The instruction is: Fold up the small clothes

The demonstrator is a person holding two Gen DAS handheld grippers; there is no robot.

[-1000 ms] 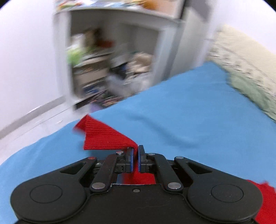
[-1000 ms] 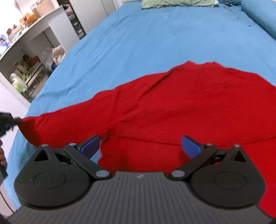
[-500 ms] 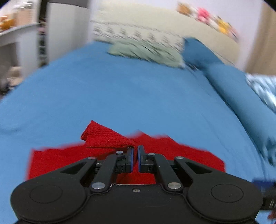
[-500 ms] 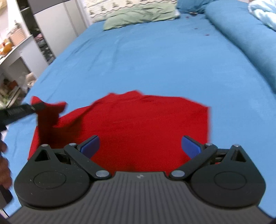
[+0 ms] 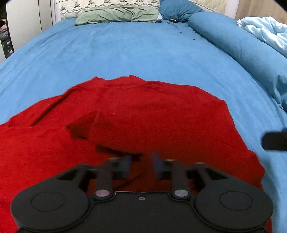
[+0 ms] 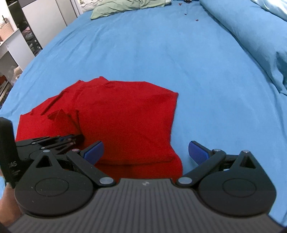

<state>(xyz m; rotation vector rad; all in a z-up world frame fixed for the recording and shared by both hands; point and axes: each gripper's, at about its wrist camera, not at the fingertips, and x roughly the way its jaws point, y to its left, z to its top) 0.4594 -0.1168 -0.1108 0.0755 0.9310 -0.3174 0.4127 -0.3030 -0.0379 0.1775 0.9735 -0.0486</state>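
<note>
One red top [image 6: 125, 121] lies on the blue bed sheet [image 6: 161, 53], close in front of us. We judge the fold is partly done. The left sleeve [image 5: 80, 129] is laid over the body of the top, and the near part looks doubled over. The top is not a neat small shape yet. The left side is bumpy, with a loose flap sticking up. We think more folds are left.

Our left gripper [image 5: 141, 167] hangs just over the near part of the red cloth. Its jaws have just been opening and stand partly apart, with nothing pinched between them. Our right gripper [image 6: 145, 152] sits over the near right corner of the top. Its jaws stand wide, and they hold nothing.

The right edge of the top is straight and easy to reach. The far edge is wavy. Lots of bare sheet lies past the top and to its right, so we have room to move. A rolled blue blanket [image 5: 242, 46] lies well off to the right, and a green pillow [image 5: 116, 14] sits far away at the head of the bed.
</note>
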